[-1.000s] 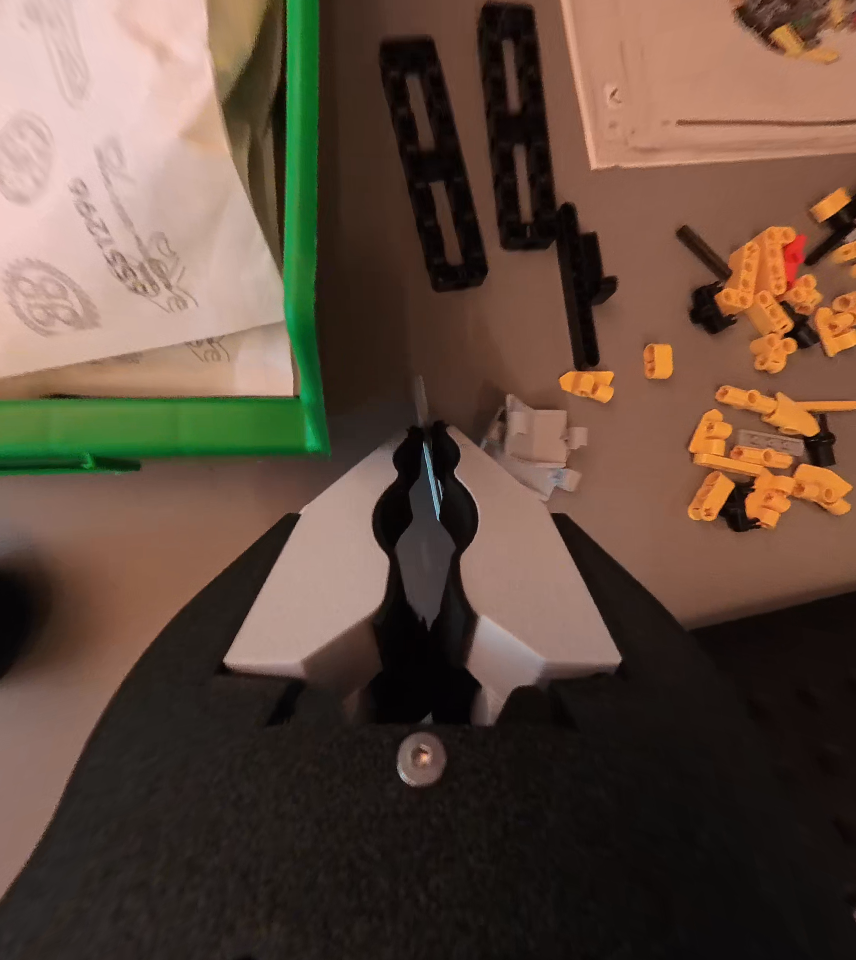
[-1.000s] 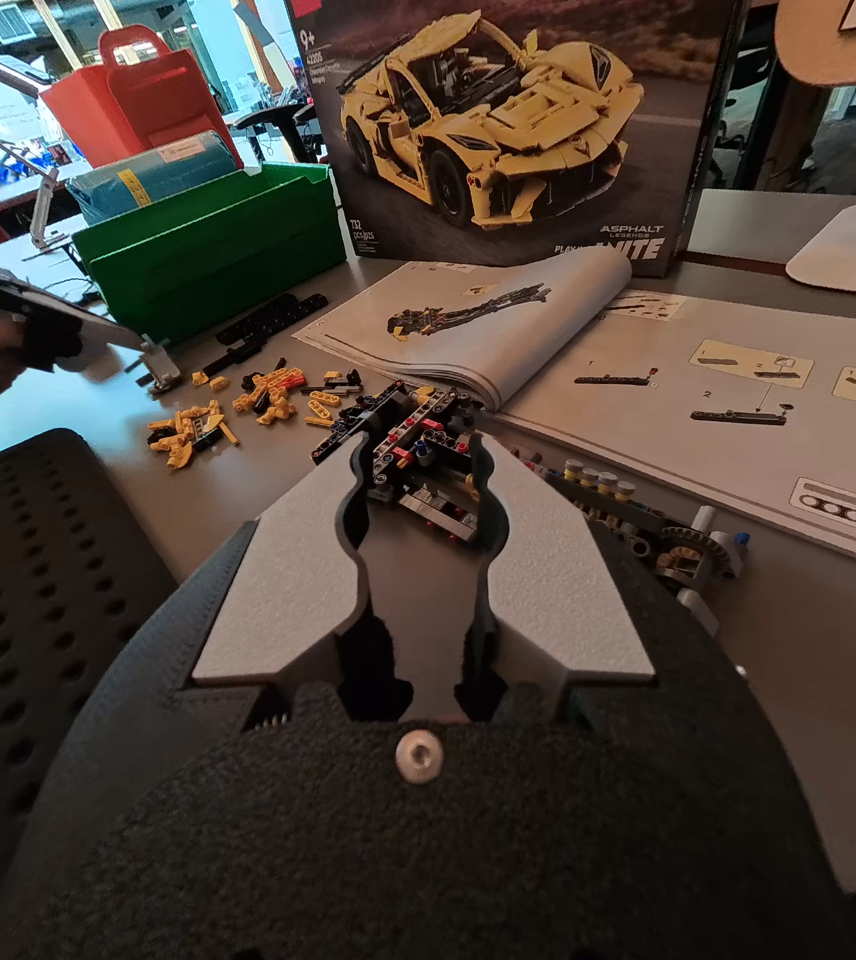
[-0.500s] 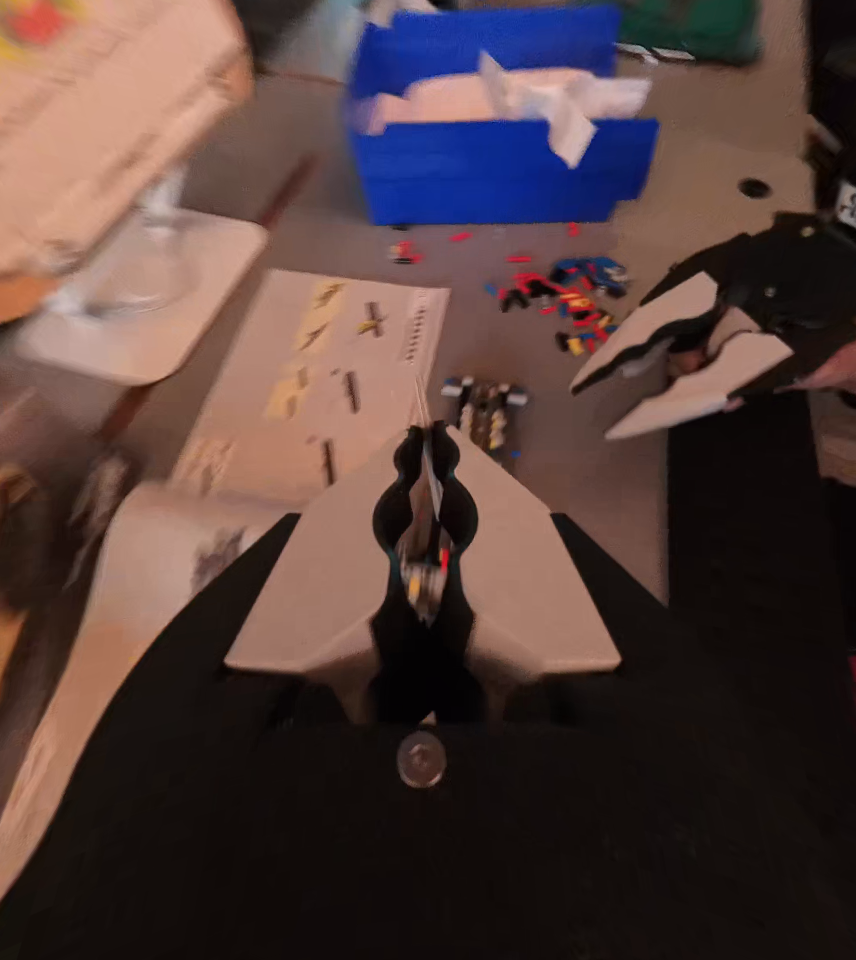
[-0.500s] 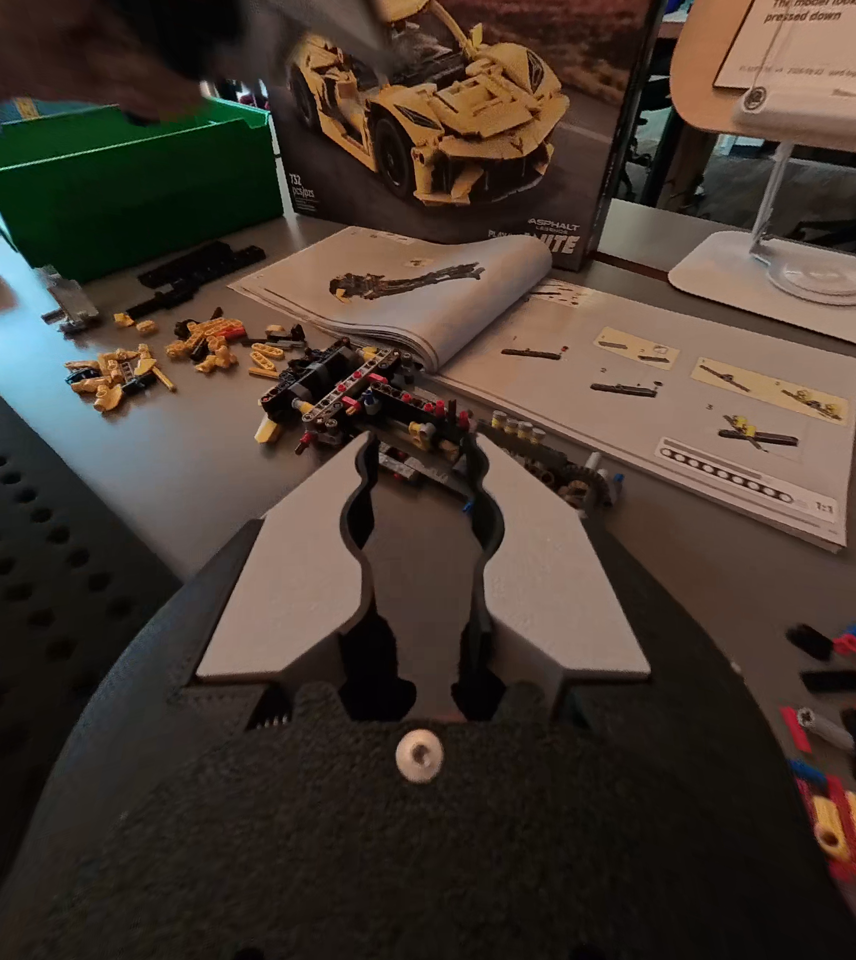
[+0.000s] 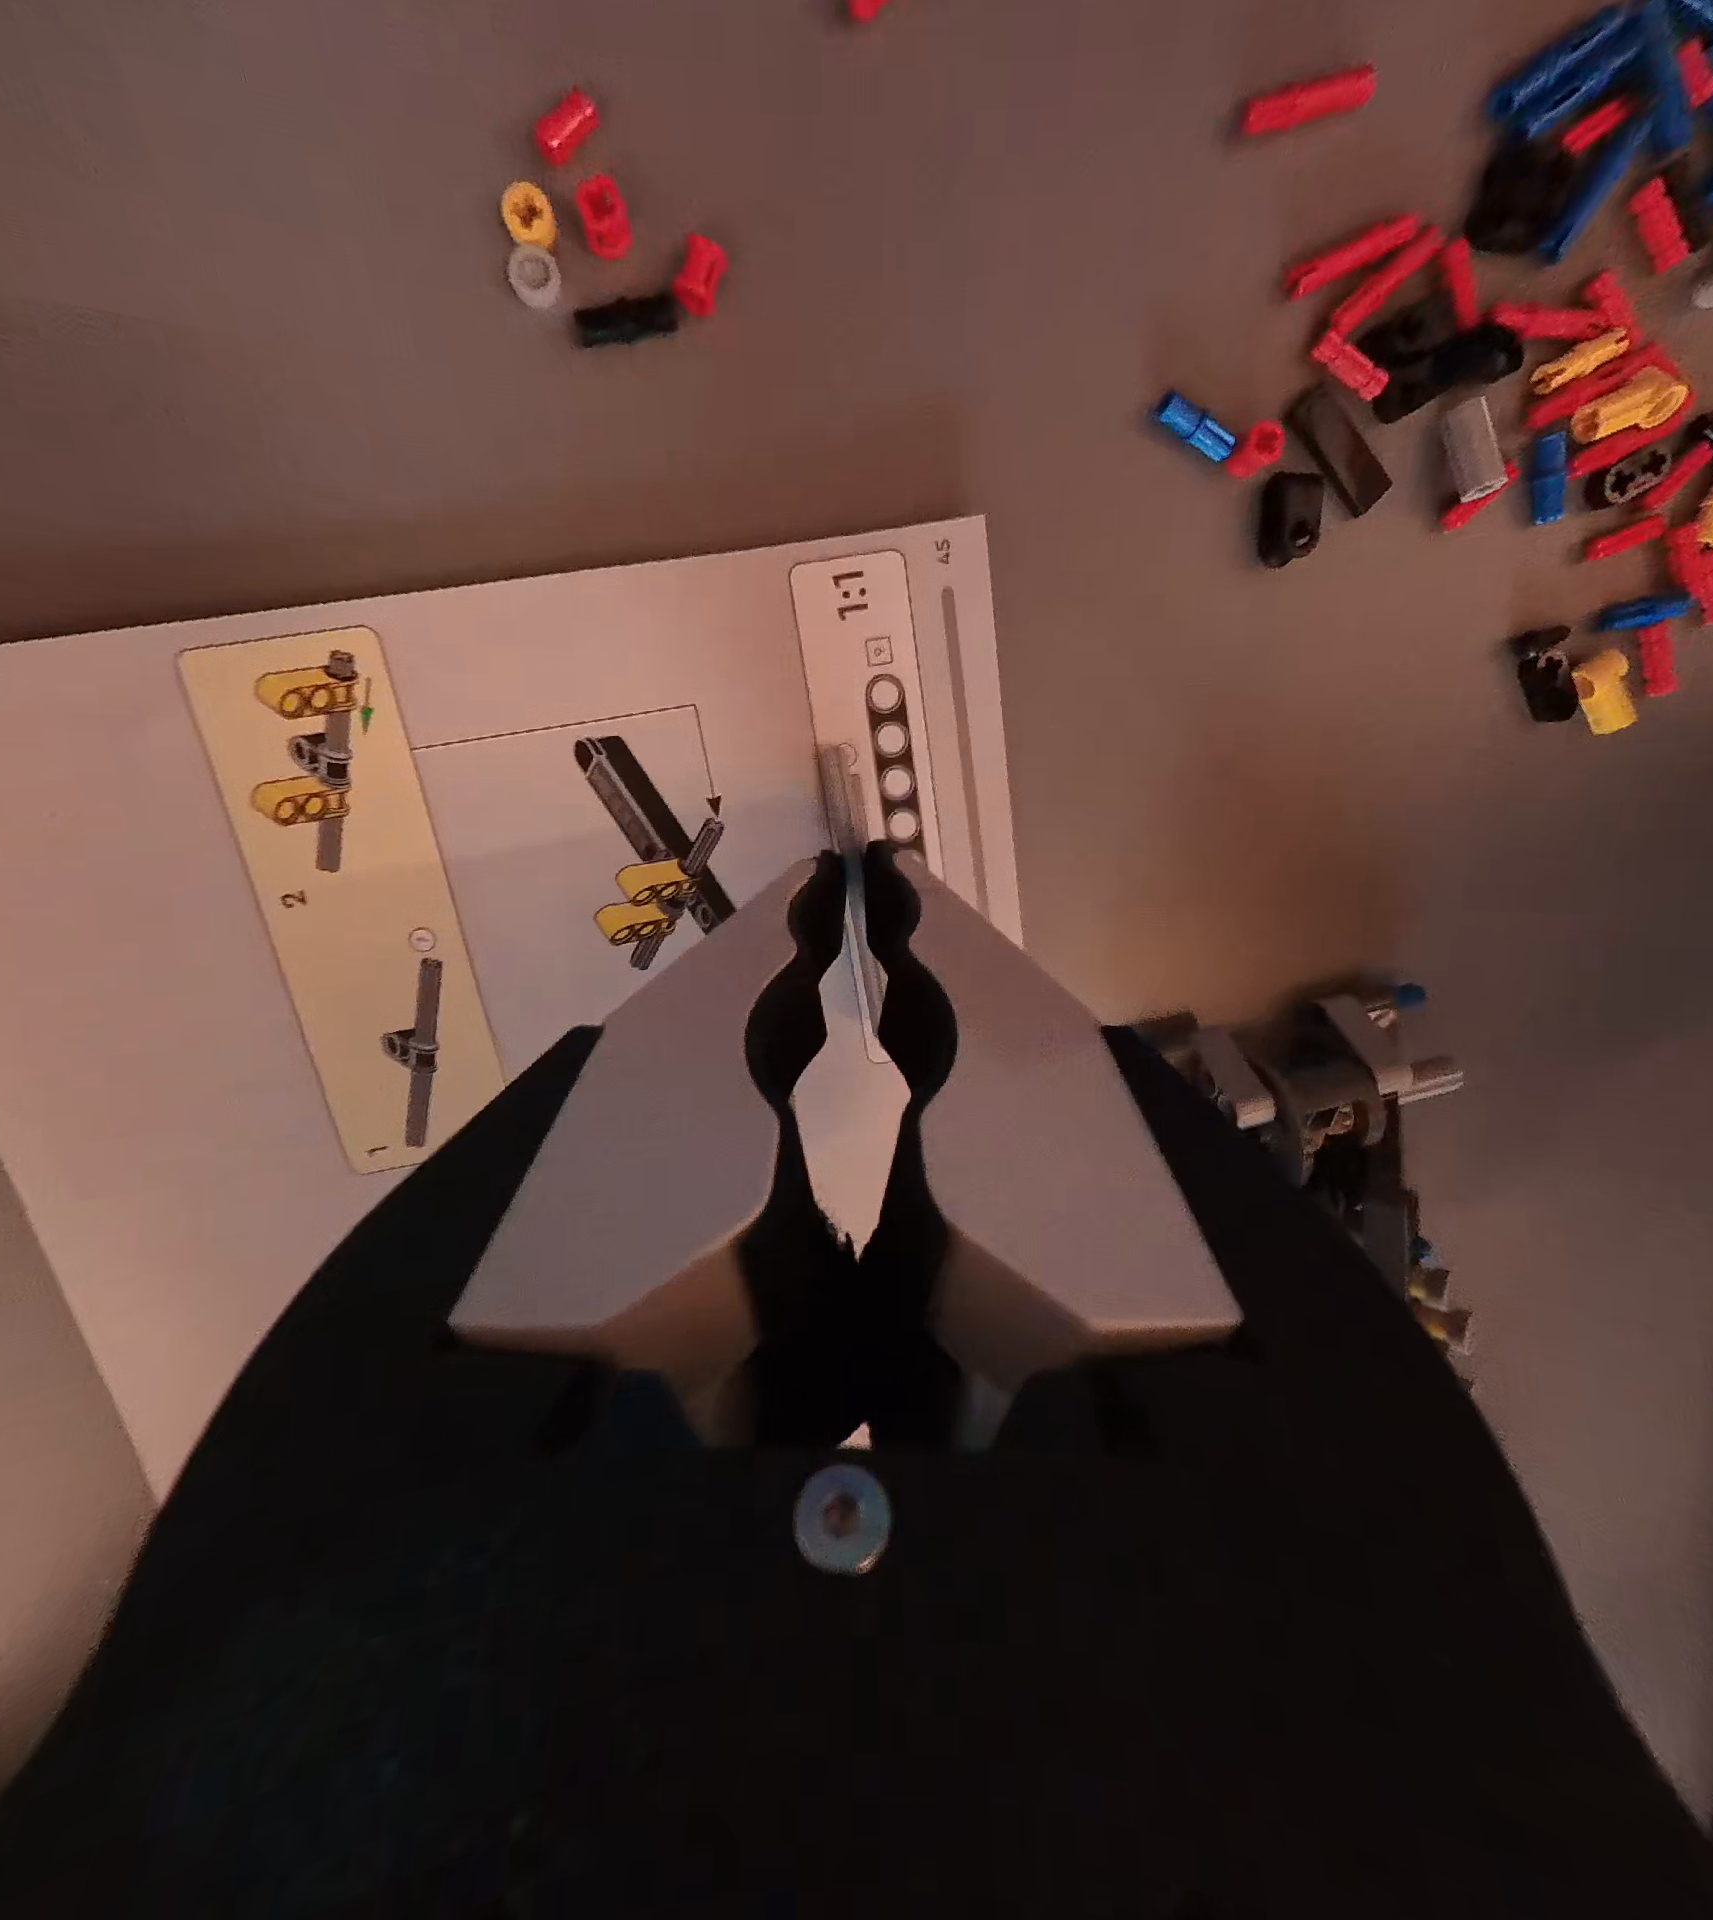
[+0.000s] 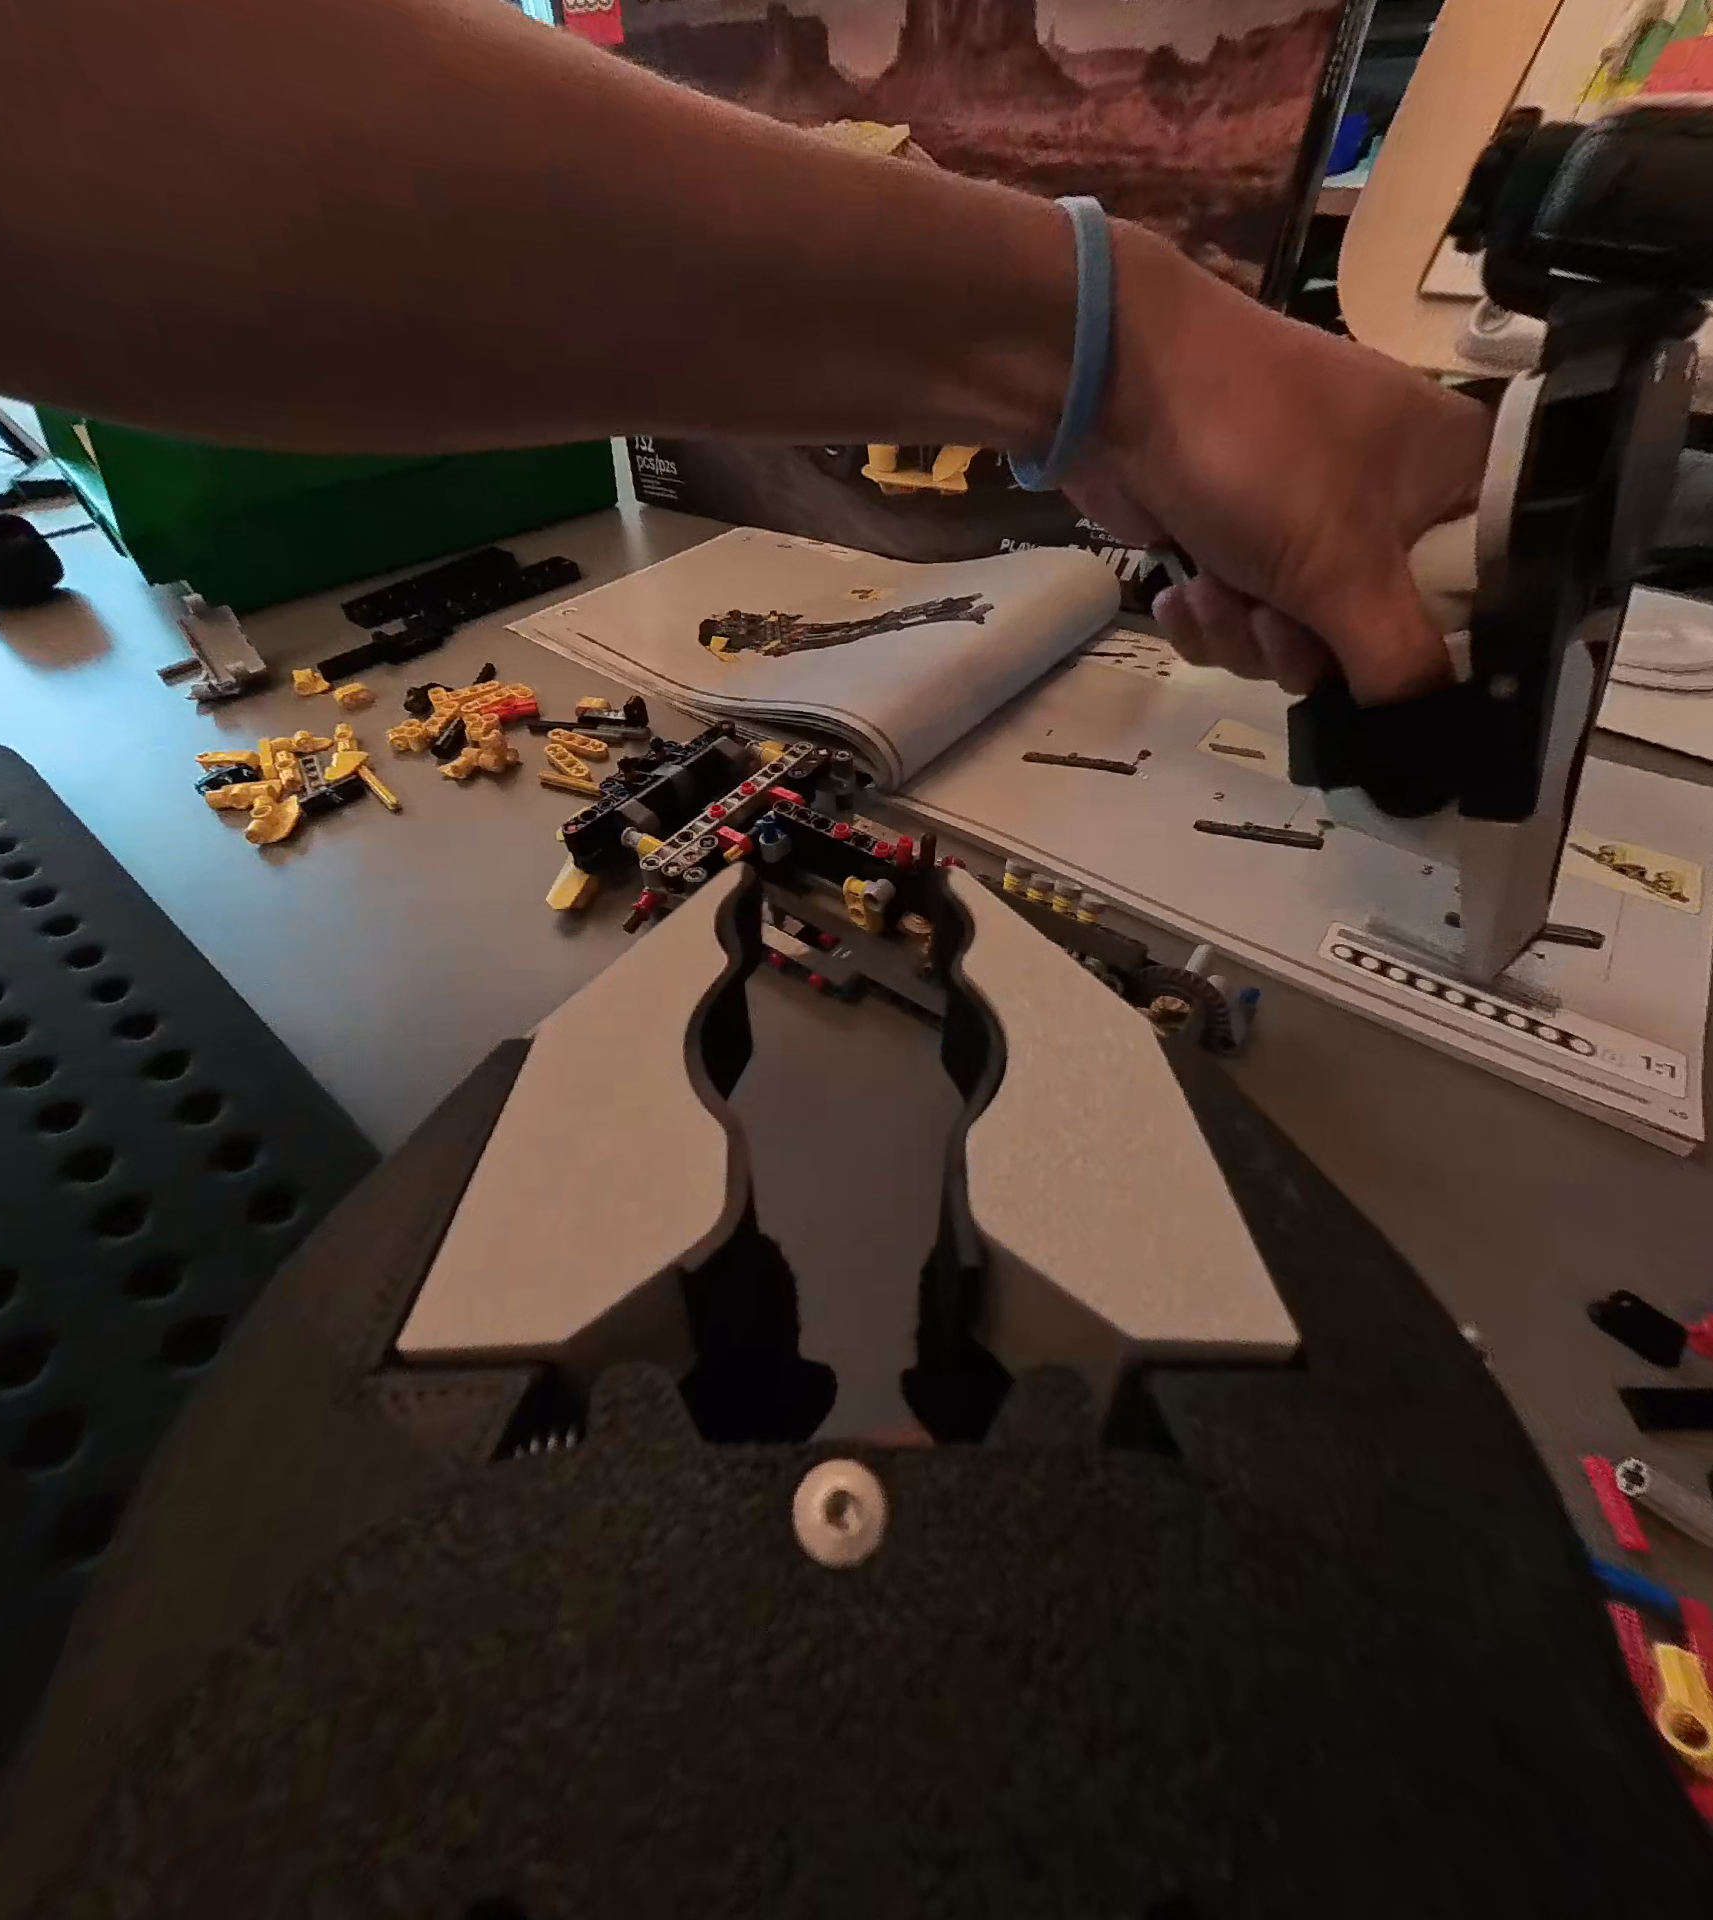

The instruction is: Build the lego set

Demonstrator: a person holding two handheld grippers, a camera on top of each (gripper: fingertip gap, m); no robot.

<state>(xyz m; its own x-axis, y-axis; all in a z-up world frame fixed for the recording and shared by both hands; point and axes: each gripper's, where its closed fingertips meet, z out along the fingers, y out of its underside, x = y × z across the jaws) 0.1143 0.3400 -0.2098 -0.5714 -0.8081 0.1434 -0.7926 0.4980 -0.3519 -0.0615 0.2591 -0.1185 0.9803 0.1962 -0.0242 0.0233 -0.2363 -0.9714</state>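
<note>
A: What is nearest in the right wrist view?

B: The right tool (image 6: 847, 914), tilted low over the grey tabletop (image 6: 395, 935). Its pale, matte fingers with wavy inner edges stand parted, with nothing between them. Just past their tips lies the half-built chassis (image 6: 727, 821), a long studded frame of black and grey beams with red pins.

A: And the left?

B: The left tool (image 5: 847, 868) points straight down onto the open instruction booklet (image 5: 156, 790). Its jaws are pressed nearly together on a thin grey axle (image 5: 841, 795), a slim ridged rod that lies over the printed scale strip at the page's edge. In the right wrist view, a bare forearm reaches across from the left, a blue wristband (image 6: 1075, 343) on the wrist, the hand (image 6: 1278, 520) wrapped round the tool's handle.

A: Further out?

B: Loose red, blue and black pins (image 5: 1558, 343) are scattered right of the booklet. Yellow pieces (image 6: 364, 748) lie left of the chassis, then flat black frames (image 6: 462, 592), a green bin (image 6: 312, 509) and the set's box (image 6: 1039, 135) standing behind.
</note>
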